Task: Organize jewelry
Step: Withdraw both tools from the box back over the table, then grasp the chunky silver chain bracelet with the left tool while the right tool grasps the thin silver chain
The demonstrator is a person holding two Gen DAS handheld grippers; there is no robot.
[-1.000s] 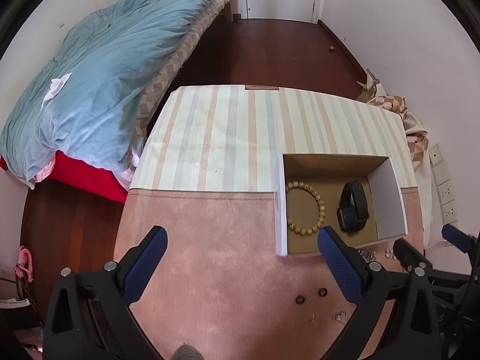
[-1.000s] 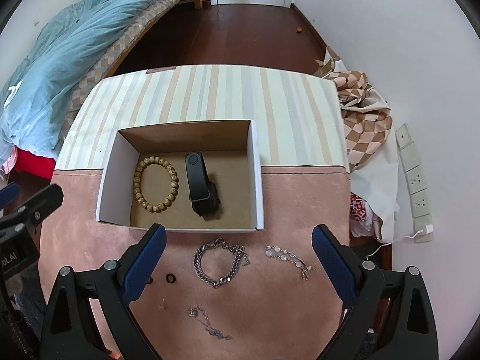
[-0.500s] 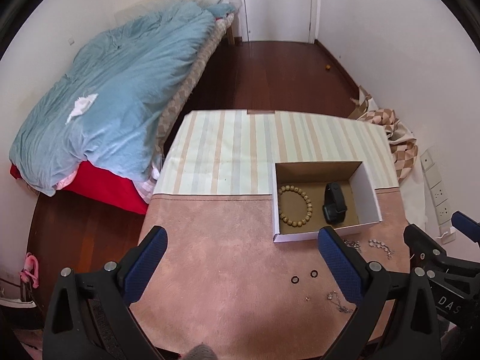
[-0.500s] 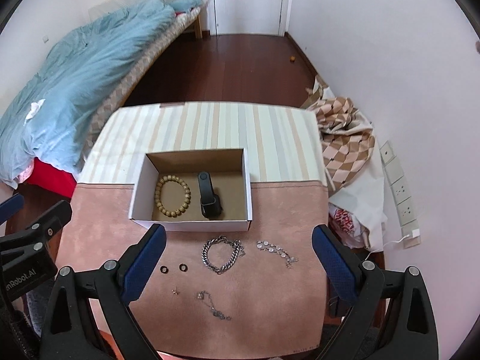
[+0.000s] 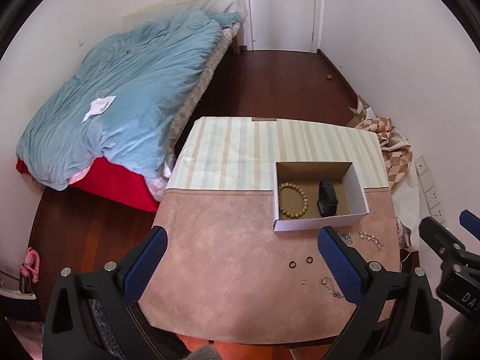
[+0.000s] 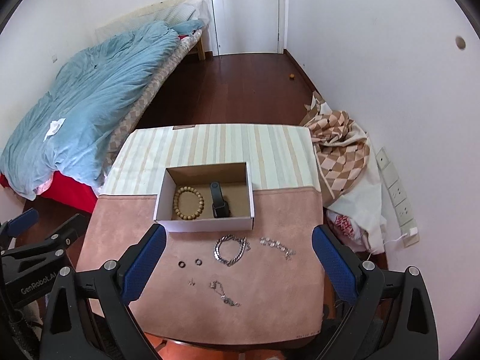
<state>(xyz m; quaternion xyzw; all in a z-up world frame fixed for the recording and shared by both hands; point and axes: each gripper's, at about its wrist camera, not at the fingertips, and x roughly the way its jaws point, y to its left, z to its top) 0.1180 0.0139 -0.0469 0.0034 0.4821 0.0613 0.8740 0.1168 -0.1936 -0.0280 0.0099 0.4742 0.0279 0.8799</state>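
An open white cardboard box (image 6: 207,225) stands mid-table and holds a wooden bead bracelet (image 6: 188,203) and a black watch band (image 6: 218,202). In front of it on the pink cloth lie a heavy silver chain bracelet (image 6: 231,250), a thin crystal bracelet (image 6: 277,247), two dark rings (image 6: 189,262), a tiny earring (image 6: 191,282) and a fine silver chain (image 6: 225,295). My right gripper (image 6: 238,267) hangs open high above this jewelry. My left gripper (image 5: 241,262) is open above the bare cloth left of the box (image 5: 318,225). Neither holds anything.
The table (image 6: 210,144) has a striped cloth at the back and pink cloth in front. A bed with a blue duvet (image 5: 120,96) stands to the left. Checked fabric (image 6: 339,153) is heaped by the right wall, near wall sockets (image 6: 399,195). Dark wooden floor leads to a door (image 6: 249,12).
Both grippers have risen and pulled back from the table, so the box and jewelry look smaller and more of the room shows. Nothing on the table has moved.
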